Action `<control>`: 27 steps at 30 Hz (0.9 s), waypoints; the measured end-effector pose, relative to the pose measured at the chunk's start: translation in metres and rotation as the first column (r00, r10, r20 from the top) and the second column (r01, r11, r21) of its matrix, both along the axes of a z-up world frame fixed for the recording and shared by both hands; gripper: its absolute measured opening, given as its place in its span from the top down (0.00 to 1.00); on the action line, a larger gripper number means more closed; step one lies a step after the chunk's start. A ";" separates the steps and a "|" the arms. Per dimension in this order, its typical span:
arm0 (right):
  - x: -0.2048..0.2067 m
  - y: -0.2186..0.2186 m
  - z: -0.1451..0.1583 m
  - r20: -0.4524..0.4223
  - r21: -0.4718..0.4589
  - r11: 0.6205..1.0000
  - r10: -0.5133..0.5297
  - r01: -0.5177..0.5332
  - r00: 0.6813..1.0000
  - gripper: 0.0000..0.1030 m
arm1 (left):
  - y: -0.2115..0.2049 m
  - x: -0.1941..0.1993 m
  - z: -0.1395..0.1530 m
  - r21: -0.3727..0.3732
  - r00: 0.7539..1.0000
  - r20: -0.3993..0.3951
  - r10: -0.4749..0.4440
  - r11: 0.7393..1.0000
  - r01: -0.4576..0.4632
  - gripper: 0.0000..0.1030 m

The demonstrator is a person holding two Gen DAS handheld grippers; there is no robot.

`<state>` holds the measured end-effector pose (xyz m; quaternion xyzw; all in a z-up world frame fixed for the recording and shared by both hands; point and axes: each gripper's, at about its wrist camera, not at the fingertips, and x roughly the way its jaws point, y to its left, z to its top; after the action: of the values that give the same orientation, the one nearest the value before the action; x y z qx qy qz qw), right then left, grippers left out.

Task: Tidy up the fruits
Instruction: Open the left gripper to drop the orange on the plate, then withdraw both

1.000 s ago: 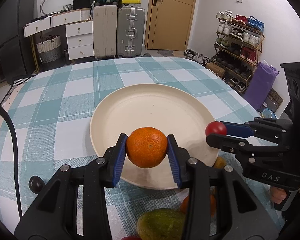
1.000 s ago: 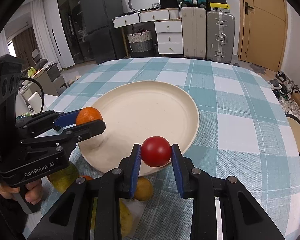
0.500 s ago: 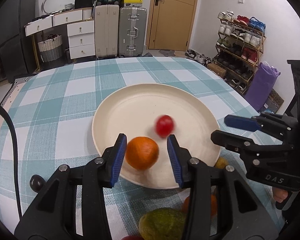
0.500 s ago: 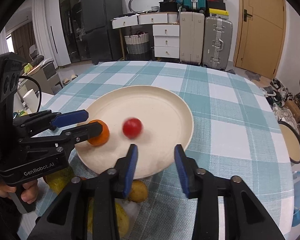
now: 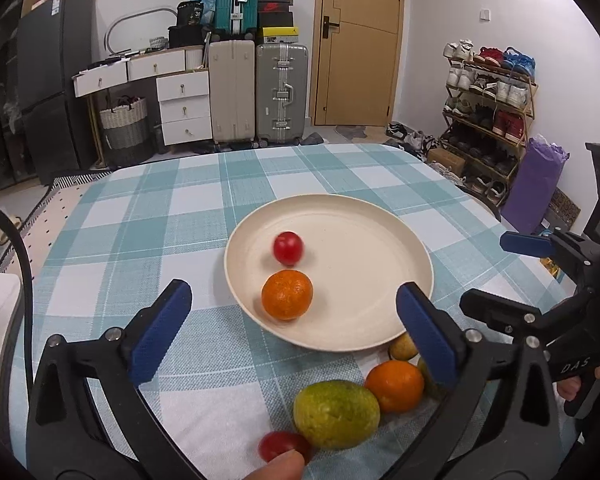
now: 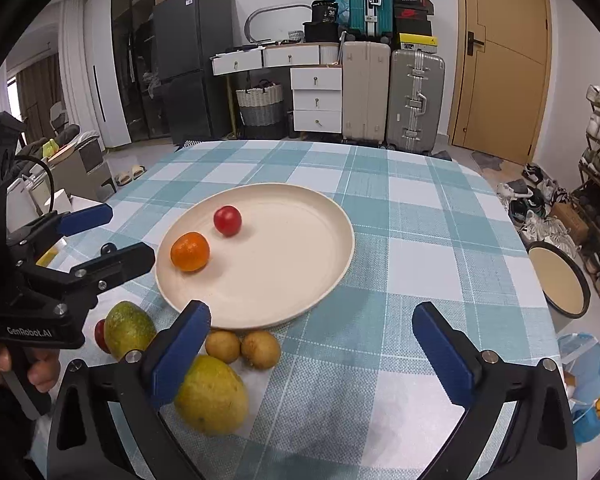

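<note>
Left wrist view: left gripper (image 5: 292,334) has its blue-padded fingers (image 5: 160,336) spread wide, holding nothing, hovering over the near edge of the cream plate (image 5: 380,240) on the checked table (image 5: 148,216). Orange (image 5: 287,294) sits on the plate near its front rim; red tomato (image 5: 288,247) lies just behind it, apart by a small gap. Off the plate, close to the camera: green-yellow mango (image 5: 336,414), second orange (image 5: 395,385) touching it, a small red fruit (image 5: 284,446) at the bottom edge, a brownish fruit (image 5: 402,347) partly hidden by the right finger. Right gripper (image 5: 500,276) enters from the right, fingers wide apart, empty. Right wrist view: right gripper (image 6: 310,350) fingers fully spread, nothing between them, above the table just in front of the plate (image 6: 300,280). Orange (image 6: 189,251) and tomato (image 6: 227,220) rest on the plate's left half. Two kiwis (image 6: 242,347) sit side by side, touching, just off the rim; yellow mango (image 6: 212,394) nearer the camera, partly behind the left finger; green mango (image 6: 128,330) further left. Left gripper (image 6: 104,236) visible at left, fingers apart, empty.
</note>
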<state>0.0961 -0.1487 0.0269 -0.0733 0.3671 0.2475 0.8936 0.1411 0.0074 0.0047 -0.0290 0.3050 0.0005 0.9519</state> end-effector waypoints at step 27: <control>-0.037 -0.007 -0.006 -0.036 0.019 0.999 0.042 -0.041 0.998 0.00 | 0.015 -0.072 0.001 -0.023 0.999 -0.017 0.031 0.999 -0.031 0.01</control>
<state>0.0593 -0.1559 0.0211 -0.0683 0.3795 0.2707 0.8821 0.0690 0.0222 0.0055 -0.0449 0.3124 0.0118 0.9488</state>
